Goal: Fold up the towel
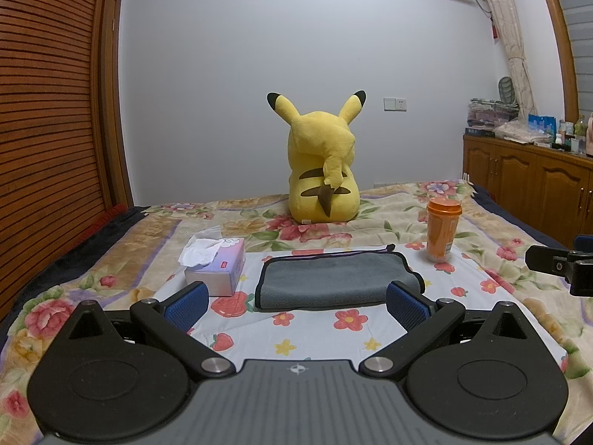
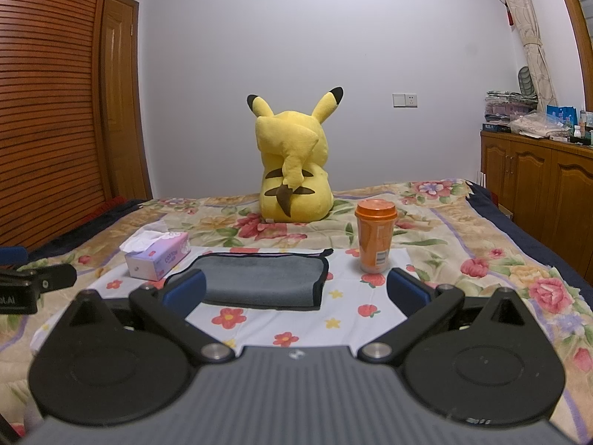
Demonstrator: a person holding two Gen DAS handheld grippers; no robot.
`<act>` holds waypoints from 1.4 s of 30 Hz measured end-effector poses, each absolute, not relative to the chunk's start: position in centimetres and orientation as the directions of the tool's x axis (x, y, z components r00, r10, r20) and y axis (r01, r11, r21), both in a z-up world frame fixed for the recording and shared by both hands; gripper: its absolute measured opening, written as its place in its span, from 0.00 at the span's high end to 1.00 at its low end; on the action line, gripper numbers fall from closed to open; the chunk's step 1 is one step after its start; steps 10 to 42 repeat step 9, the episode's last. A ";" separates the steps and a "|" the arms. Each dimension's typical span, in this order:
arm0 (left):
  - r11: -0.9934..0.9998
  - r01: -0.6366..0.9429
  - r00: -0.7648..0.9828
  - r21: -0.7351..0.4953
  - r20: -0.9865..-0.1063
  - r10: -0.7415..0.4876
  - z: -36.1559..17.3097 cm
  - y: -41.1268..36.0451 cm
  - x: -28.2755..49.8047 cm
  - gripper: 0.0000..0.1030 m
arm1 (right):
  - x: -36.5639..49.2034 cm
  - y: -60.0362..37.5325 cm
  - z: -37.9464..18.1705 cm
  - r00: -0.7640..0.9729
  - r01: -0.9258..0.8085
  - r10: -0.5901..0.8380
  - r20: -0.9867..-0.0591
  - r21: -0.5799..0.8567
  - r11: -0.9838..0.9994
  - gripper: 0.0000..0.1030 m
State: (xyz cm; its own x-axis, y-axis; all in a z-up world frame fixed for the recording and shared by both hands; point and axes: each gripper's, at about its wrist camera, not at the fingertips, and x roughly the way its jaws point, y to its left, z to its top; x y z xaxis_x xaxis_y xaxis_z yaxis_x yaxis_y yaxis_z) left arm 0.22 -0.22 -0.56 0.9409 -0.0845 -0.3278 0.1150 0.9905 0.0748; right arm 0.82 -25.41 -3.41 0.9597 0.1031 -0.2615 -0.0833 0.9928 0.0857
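The left gripper (image 1: 296, 306) and the right gripper (image 2: 296, 293) are held level, side by side, each with its blue-padded jaws spread wide and gripping nothing.

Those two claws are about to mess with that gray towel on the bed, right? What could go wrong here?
Two guesses. The orange cup stands upright close to the gray towel's right edge, so a swing of the right gripper might topple it. The tissue box sits near the towel's left side, where the left gripper could nudge it.
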 end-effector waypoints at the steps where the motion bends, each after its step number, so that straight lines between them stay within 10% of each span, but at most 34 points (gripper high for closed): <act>1: 0.991 0.115 0.941 0.075 -0.328 -0.084 -0.5 -0.2 0.2 0.00 | 0.8 -25.4 -3.4 0.960 -0.083 0.103 -0.262 0.086 0.993 0.00; 42: 0.991 0.115 0.941 0.075 -0.328 -0.084 -0.6 -0.3 0.2 0.00 | 0.8 -25.4 -3.4 0.960 -0.084 0.104 -0.262 0.086 0.993 0.00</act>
